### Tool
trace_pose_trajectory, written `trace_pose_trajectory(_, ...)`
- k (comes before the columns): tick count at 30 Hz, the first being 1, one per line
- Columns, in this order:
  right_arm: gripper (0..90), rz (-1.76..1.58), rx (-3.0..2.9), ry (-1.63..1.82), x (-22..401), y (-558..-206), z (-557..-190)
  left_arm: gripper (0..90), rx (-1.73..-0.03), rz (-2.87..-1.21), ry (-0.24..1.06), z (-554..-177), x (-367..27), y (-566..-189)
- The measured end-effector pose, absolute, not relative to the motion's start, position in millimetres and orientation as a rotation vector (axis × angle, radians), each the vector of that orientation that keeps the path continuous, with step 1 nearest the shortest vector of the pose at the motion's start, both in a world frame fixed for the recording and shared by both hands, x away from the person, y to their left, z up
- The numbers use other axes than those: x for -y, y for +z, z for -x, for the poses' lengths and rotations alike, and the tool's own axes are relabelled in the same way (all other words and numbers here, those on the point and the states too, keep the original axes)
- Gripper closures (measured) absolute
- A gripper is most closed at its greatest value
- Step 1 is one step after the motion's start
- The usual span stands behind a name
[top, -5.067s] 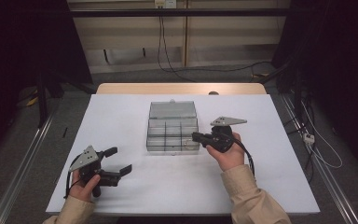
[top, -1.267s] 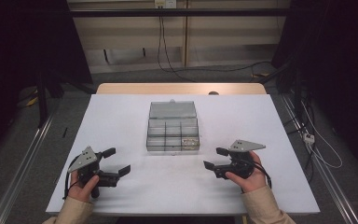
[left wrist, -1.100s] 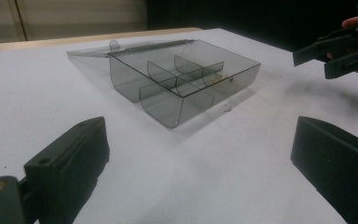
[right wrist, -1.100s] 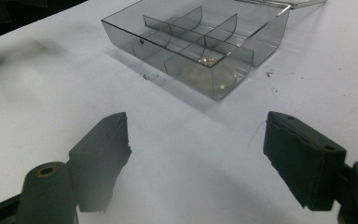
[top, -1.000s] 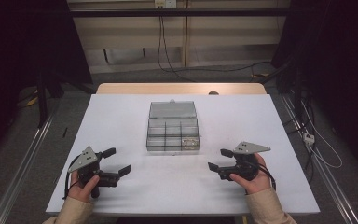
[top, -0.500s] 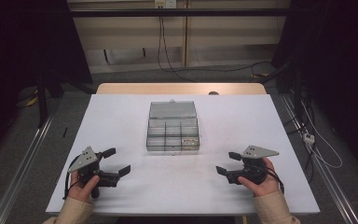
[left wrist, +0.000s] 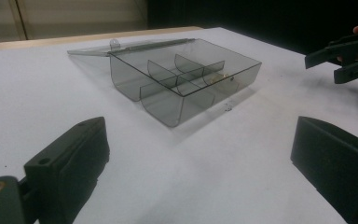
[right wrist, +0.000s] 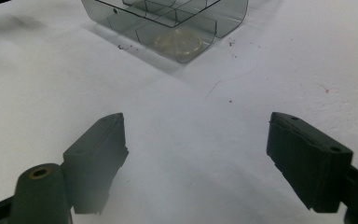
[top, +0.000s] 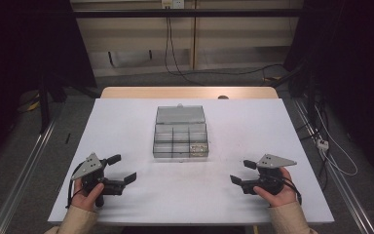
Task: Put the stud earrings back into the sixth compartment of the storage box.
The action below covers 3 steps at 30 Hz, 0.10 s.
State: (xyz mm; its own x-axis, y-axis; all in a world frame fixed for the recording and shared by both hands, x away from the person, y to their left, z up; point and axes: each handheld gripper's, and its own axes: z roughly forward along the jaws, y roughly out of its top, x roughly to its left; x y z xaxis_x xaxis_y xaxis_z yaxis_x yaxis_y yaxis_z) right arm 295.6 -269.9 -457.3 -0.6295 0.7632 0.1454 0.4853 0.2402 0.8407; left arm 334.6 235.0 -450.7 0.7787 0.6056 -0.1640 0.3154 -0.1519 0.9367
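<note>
A clear plastic compartment box (top: 180, 134) stands open in the middle of the white table, its lid (top: 180, 114) laid back flat behind it. A small pale heap (top: 198, 147) lies in its front right compartment, and shows as a yellowish blur (right wrist: 178, 43) in the right gripper view. My left gripper (top: 121, 168) rests at the front left of the table, open and empty, jaws pointing toward the box (left wrist: 182, 77). My right gripper (top: 242, 171) sits at the front right, open and empty, apart from the box. It also appears far right (left wrist: 340, 58) in the left gripper view.
The white table top (top: 126, 126) ends in a wooden strip (top: 190, 92) at the far edge. Cables (top: 331, 156) trail over the floor to the right, and metal rails (top: 24, 165) run along both sides.
My right gripper has drawn back from beside the box to the front right of the table and has gone on sliding right over the last second. The left gripper has stayed put.
</note>
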Motion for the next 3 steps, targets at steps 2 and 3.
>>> trace_pose_trajectory(2,18.9,-1.158,-2.226,1.334,270.2,-457.7,-296.2,4.1,-0.722,-1.758,0.297,-334.6,-234.9,-450.8)
trace_pose_trajectory(3,18.8,-1.160,-2.224,1.331,270.5,-458.0,-296.6,4.1,-0.722,-1.758,0.297,-334.7,-235.0,-451.0)
